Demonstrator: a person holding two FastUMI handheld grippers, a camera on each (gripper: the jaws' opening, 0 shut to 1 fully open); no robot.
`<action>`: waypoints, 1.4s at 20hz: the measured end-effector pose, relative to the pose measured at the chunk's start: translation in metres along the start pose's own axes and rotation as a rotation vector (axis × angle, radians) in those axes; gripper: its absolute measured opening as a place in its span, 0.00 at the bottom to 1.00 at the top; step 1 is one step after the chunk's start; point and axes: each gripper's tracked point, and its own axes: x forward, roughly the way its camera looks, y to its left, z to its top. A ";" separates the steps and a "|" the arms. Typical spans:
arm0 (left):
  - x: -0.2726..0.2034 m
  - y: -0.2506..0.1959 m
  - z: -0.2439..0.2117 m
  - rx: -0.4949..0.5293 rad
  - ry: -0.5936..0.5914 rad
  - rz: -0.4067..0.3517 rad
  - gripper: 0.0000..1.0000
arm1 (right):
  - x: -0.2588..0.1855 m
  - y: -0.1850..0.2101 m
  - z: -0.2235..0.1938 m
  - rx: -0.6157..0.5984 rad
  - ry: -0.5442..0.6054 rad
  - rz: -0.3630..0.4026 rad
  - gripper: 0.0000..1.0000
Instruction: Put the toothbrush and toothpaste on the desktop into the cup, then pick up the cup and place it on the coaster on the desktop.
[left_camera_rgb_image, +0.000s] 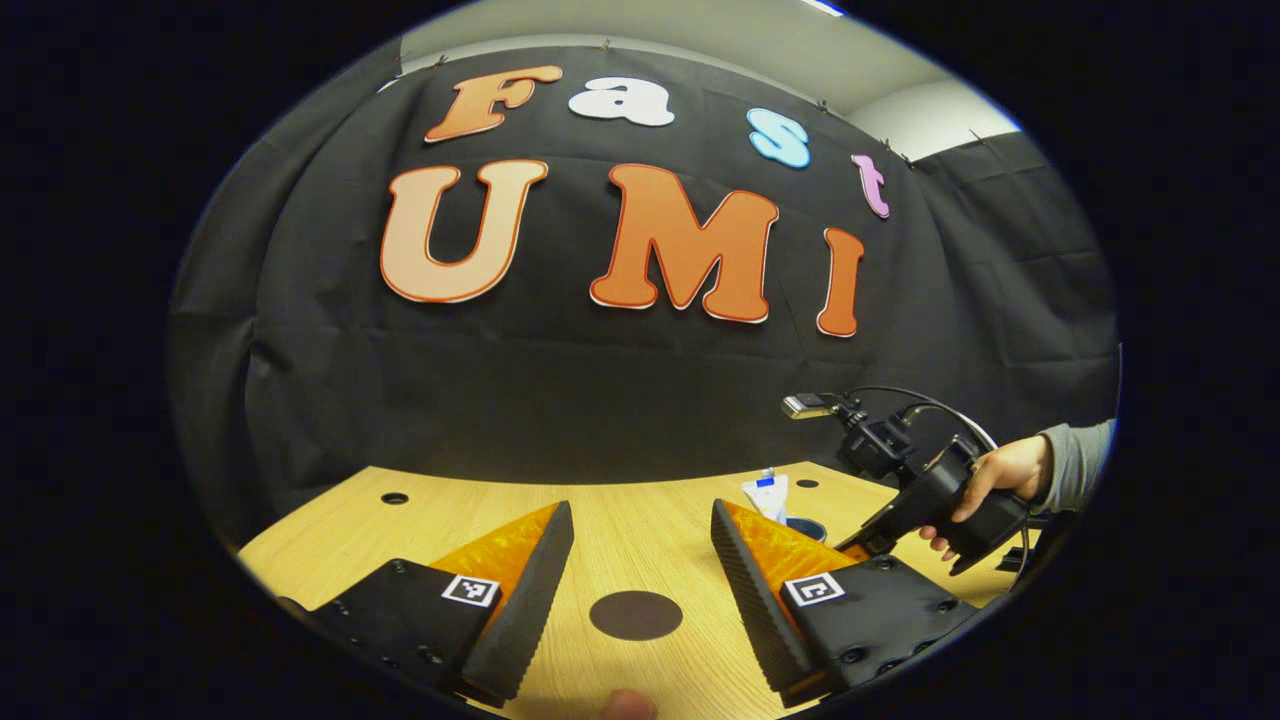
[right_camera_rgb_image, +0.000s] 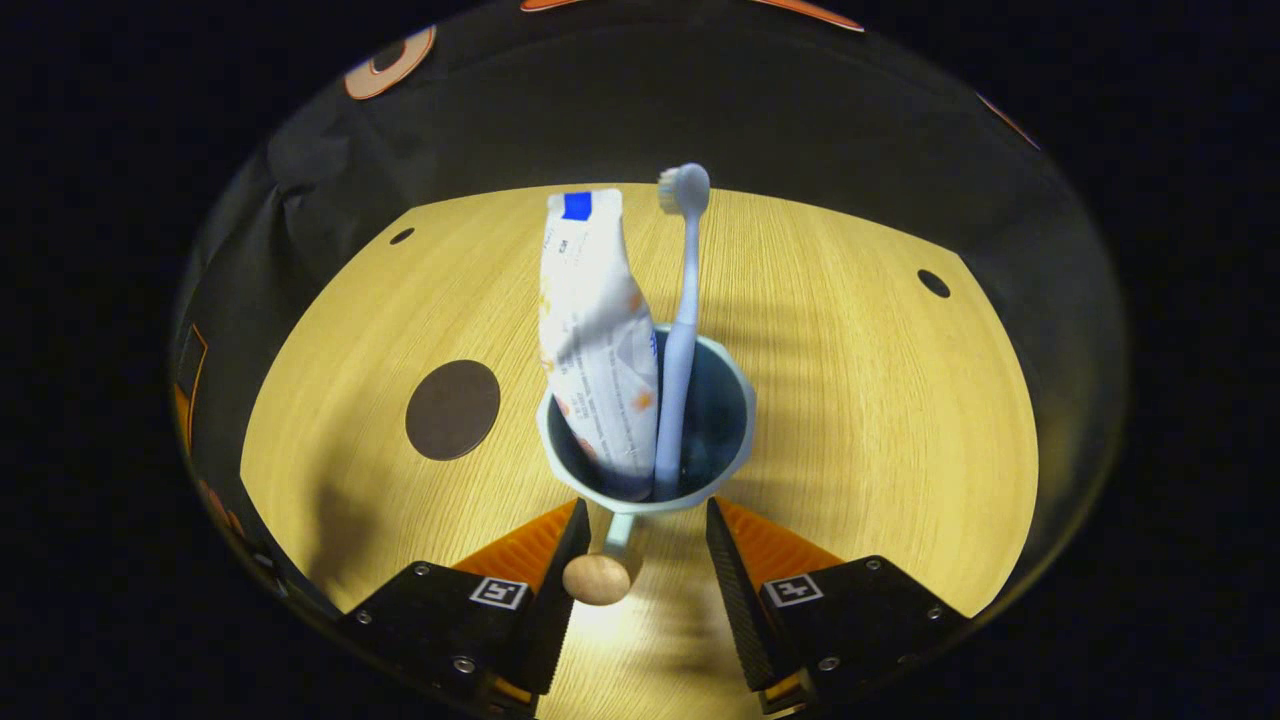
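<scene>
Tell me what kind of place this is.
Probably a staged recording booth, not a bathroom: black cloth wall behind a bare wooden desktop, with just a cup and coaster laid out.

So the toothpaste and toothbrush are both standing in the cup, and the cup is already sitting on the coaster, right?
Not quite. The toothpaste and toothbrush do stand in the cup, but the right gripper view shows the cup on the bare desktop, apart from the coaster.
</scene>
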 end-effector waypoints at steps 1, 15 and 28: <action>0.000 0.003 -0.002 -0.001 0.006 0.005 0.88 | 0.004 -0.001 0.000 0.002 -0.001 -0.009 0.68; -0.007 0.021 -0.019 0.015 0.046 0.041 0.89 | 0.007 -0.011 0.003 0.009 -0.075 -0.092 0.23; -0.020 0.027 -0.023 -0.016 0.042 0.059 0.88 | 0.010 -0.012 0.012 -0.048 -0.137 -0.014 0.23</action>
